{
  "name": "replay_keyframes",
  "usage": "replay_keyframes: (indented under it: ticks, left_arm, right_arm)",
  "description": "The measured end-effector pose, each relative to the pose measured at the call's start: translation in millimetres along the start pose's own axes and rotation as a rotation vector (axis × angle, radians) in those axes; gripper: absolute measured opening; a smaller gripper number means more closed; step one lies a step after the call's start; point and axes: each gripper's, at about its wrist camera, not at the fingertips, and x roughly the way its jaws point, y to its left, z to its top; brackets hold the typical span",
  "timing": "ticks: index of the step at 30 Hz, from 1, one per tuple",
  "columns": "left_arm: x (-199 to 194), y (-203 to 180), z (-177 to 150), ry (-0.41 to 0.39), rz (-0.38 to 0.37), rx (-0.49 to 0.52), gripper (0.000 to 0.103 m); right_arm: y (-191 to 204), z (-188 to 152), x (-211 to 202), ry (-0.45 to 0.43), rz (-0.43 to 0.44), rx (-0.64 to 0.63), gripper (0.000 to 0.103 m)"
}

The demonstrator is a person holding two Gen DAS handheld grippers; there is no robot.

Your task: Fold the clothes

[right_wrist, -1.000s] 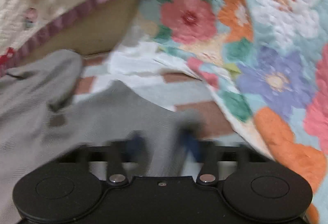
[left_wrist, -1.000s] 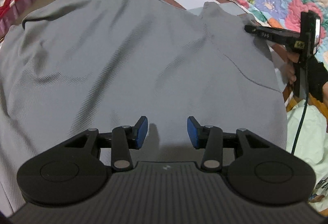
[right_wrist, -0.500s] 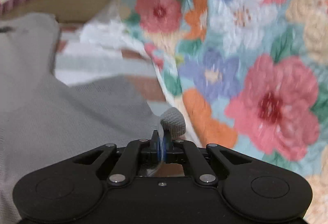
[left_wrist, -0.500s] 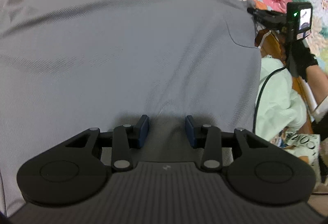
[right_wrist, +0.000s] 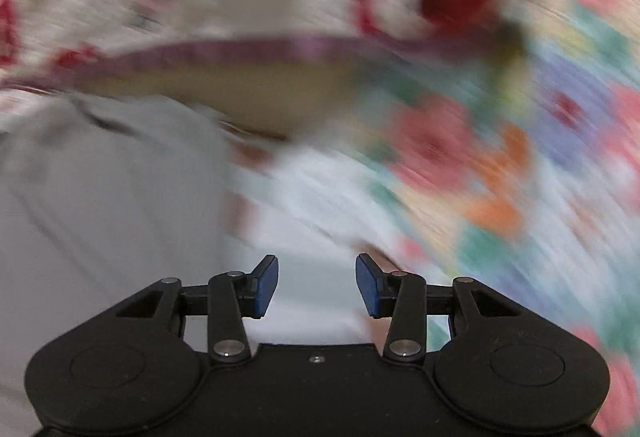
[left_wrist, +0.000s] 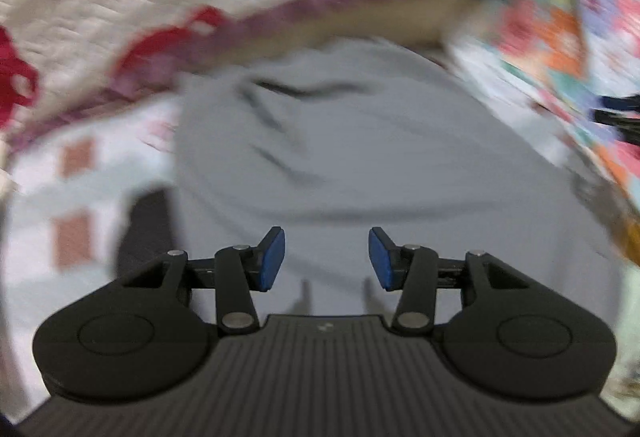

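Grey garment (left_wrist: 360,157), open bedsheet (left_wrist: 72,197) leftward

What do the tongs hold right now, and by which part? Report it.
Nothing. Left tongs and right tongs are both opening, with nothing between the pads; the grey garment lies free.

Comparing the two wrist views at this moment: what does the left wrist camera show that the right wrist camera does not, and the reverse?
Left wrist only: the left gripper, jaws opening with nothing between them, above the middle of the grey garment; the checked sheet to the garment's left; a dark tool tip at the right edge.

Right wrist only: the right gripper, jaws opening and empty, over pale bedding; large blurred blooms of the floral quilt.

Both: the grey garment, the floral quilt, the cream quilt with purple border, heavy blur.
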Motion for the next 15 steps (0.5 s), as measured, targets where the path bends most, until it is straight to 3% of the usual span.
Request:
replay_keyframes:
  ticks: [3, 6, 10, 15]
  left_arm:
    - [15, 58, 20, -0.034, 0.050, -0.166, 0.045]
    - [33, 88, 24, -0.079, 0.091, -0.185, 0.045]
    - [70, 113, 27, -0.064, 0.114, -0.167, 0.045]
    - [126, 126, 44, -0.012, 0.132, -0.201, 0.045]
  right_arm:
    - [27, 53, 23, -0.026, 0.136, -0.105, 0.067]
    - [58, 92, 61, 0.011, 0.187, -0.217, 0.067]
    - [82, 117, 124, 0.031, 0.184, -0.192, 0.067]
    - [87, 113, 198, 0.063, 0.129, -0.134, 0.067]
